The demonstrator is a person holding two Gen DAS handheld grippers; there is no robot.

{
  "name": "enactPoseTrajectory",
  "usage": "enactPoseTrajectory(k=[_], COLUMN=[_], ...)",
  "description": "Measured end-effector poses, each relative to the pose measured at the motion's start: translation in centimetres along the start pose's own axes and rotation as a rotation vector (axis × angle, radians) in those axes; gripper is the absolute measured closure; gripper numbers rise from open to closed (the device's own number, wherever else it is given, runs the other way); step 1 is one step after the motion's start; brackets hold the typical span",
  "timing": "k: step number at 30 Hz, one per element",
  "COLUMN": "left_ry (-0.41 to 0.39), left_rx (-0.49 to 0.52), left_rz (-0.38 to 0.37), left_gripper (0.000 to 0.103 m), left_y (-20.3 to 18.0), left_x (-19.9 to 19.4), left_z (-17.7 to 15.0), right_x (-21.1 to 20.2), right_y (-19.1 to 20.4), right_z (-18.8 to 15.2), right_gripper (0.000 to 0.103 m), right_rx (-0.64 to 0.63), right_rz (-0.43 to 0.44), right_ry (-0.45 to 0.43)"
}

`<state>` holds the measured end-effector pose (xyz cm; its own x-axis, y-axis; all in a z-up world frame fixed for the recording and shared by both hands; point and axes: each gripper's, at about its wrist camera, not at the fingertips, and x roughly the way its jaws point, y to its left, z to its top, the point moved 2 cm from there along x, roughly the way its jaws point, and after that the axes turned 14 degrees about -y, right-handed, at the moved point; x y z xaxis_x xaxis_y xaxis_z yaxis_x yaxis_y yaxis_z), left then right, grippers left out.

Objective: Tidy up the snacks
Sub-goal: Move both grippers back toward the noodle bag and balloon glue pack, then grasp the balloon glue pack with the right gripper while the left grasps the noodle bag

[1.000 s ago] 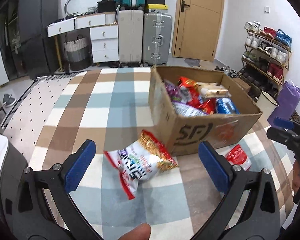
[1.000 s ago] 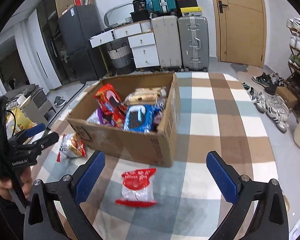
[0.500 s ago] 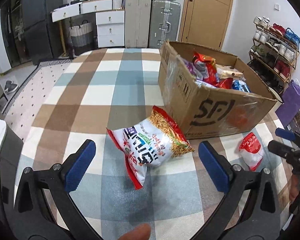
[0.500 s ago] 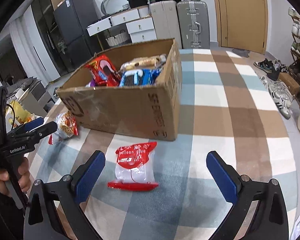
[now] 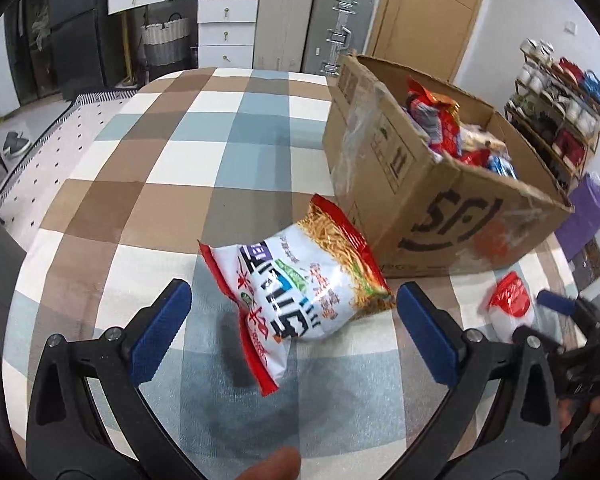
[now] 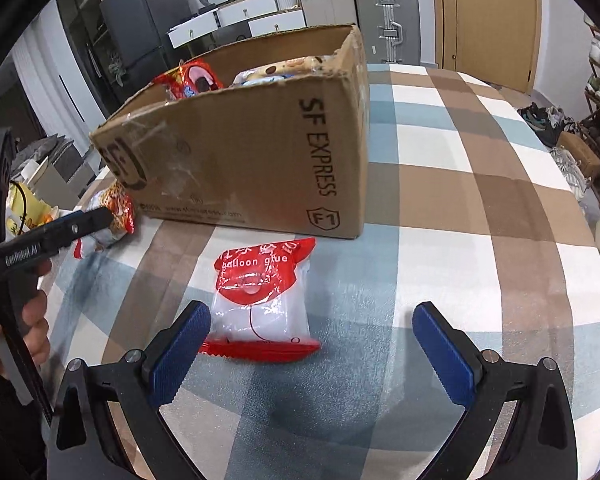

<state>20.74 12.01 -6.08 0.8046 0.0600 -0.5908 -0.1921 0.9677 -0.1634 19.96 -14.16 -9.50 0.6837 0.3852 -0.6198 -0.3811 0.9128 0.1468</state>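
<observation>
Your left claw (image 5: 290,334) is spread wide and holds nothing, with the noodle bag (image 5: 296,286) lying between and just ahead of its blue pads (image 5: 162,330). The bag rests on the checked counter (image 5: 148,184), one corner close against the cardboard box (image 5: 428,204); it lies slantwise, so closing across its middle looks the surest bite.

Your right claw (image 6: 310,348) is likewise wide open and empty. The red-topped packet (image 6: 262,300) sits flat just in front of it, nearer the left pad (image 6: 180,346) than the right, a little way out from the box's printed side (image 6: 284,160). You would likely want to shift left to centre it before closing.

The box is open at the top and already holds several snack bags (image 5: 440,120), so both loose packs probably belong inside. Its near wall stands between each claw and the opening; anything picked up must be lifted over the rim, which is uneven and taped.

Both claws work close together at the same corner of the box, so your hands may crowd each other. Beyond the counter stand suitcases (image 5: 312,28), white drawers (image 5: 226,28) and a shoe rack (image 5: 560,108), all well apart from the work.
</observation>
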Motion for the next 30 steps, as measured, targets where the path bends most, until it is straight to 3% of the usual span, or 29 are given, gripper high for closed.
enactPoseTrajectory(k=[13, 18, 24, 30], left_ry=[0.051, 0.060, 0.043, 0.027], left_rx=[-0.034, -0.019, -0.013, -0.005], left_rz=[0.008, -0.034, -0.044, -0.062], left_gripper=[0.002, 0.020, 0.028, 0.030], left_y=[0.6, 0.0, 0.0, 0.0], left_x=[2.5, 2.3, 1.6, 0.6], left_z=[-0.1, -0.4, -0.8, -1.3], right_x=[0.0, -0.1, -0.5, -0.4], right_y=[1.2, 1.3, 2.0, 2.4], right_z=[-0.4, -0.4, -0.3, -0.1], right_gripper=[0.001, 0.002, 0.019, 0.029], right_rx=[-0.049, -0.052, -0.065, -0.076], right_rz=[-0.019, -0.008, 0.025, 0.041], right_ry=[0.003, 0.002, -0.002, -0.010])
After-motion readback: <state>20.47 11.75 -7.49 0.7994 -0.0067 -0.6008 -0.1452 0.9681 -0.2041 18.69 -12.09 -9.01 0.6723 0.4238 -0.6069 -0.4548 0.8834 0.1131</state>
